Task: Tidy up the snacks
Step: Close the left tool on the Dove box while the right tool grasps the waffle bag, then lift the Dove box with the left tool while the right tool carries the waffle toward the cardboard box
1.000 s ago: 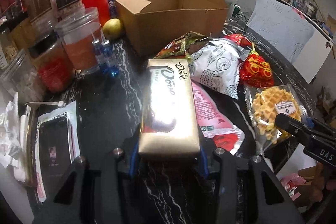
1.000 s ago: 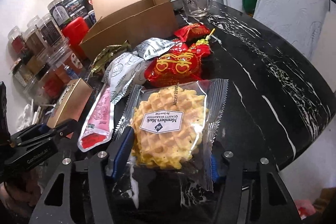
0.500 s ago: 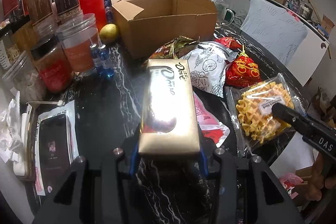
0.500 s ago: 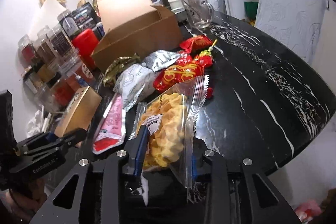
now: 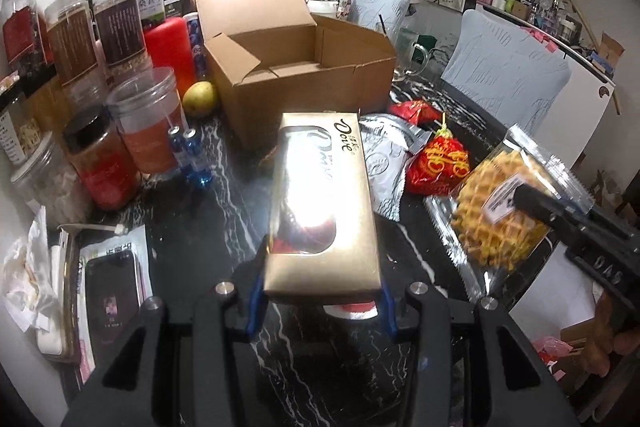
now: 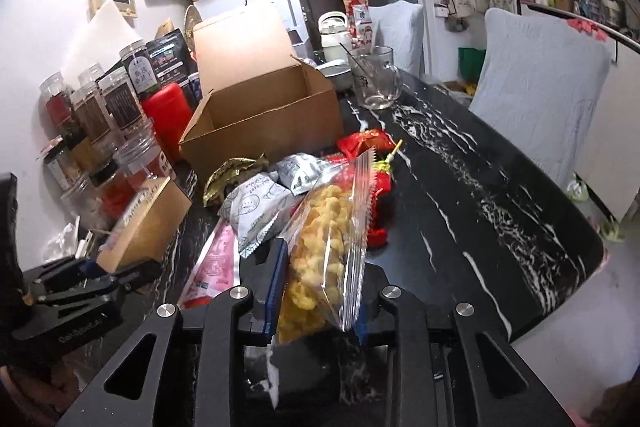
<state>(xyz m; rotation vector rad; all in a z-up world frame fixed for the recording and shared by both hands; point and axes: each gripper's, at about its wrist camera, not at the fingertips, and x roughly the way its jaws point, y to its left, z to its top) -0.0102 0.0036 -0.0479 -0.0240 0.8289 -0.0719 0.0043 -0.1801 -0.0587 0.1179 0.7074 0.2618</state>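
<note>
You've got the gold rectangular chocolate carton (image 5: 324,203) clamped in your left tongs (image 5: 322,301) and the clear-wrapped waffle packet (image 6: 324,247) pinched tight in your right tongs (image 6: 318,311), both clear of the black marble worktop (image 6: 460,195), so swing them over the open brown cardboard box (image 5: 304,75) next.

A black, white-veined worktop (image 6: 472,187) is seen. An open cardboard box (image 5: 304,83) is set on it. Left of the box, jars (image 5: 100,163), a red canister (image 5: 170,47) and a pear (image 5: 200,99) are stood. In front of the box, silver packets (image 6: 256,211), red packets (image 5: 438,163) and a pink sachet (image 6: 212,267) are spread. Right of the box, a glass mug (image 6: 378,79) is placed.
</note>
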